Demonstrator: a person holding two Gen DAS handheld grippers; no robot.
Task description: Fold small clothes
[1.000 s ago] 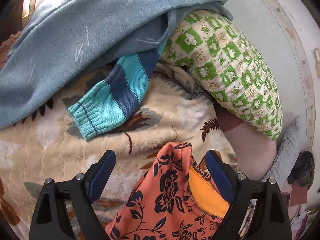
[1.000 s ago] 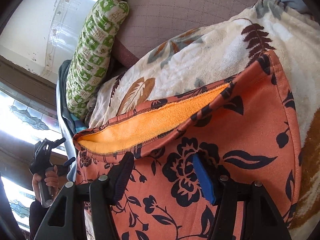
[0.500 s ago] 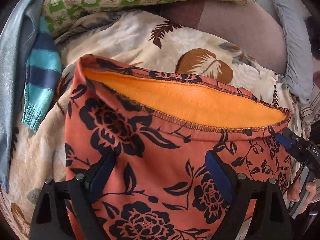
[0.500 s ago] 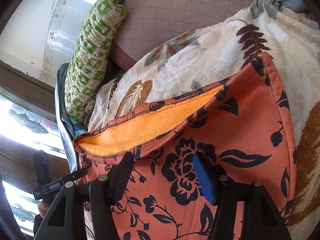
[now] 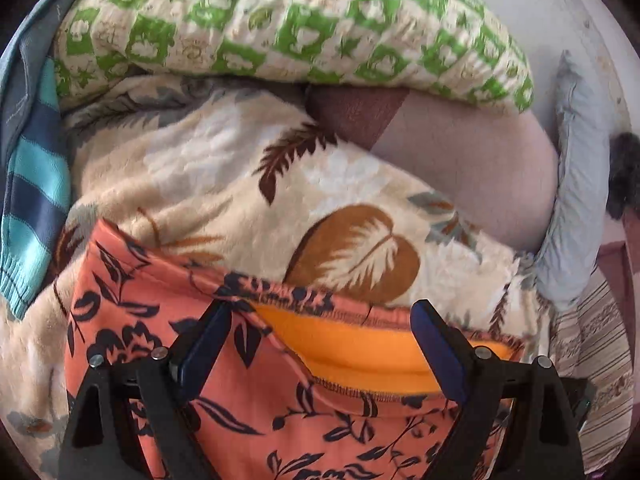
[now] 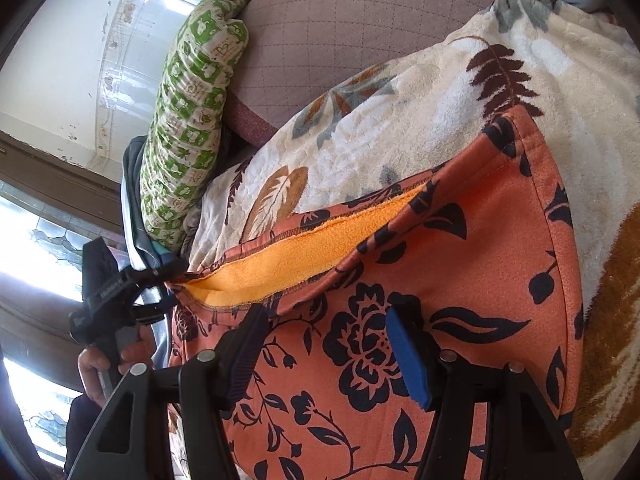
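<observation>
An orange garment with black flowers (image 5: 132, 320) (image 6: 460, 280) lies on a cream leaf-print blanket (image 5: 200, 184) (image 6: 400, 120). Its waistband gapes and shows yellow fleece lining (image 5: 340, 344) (image 6: 300, 256). My left gripper (image 5: 320, 336) stands wide open over the waistband, one finger on either side of the opening, with no pad pressing on cloth. In the right wrist view the left gripper (image 6: 168, 288) sits at the garment's left corner, held by a person's hand (image 6: 96, 368). My right gripper (image 6: 326, 344) is open just above the flat floral front, right of the opening.
A green-and-cream patterned pillow (image 5: 300, 28) (image 6: 188, 100) lies behind the blanket on a brown quilted cushion (image 5: 480, 168) (image 6: 340, 20). A teal and navy striped knit sleeve (image 5: 32, 200) lies at the left. A grey pillow (image 5: 576, 200) is at the right; a window (image 6: 32, 248) far left.
My left gripper swept from beside the striped sleeve across to the orange garment's waistband, rolling as it went. The right gripper stayed where it was. Both stayed open.
</observation>
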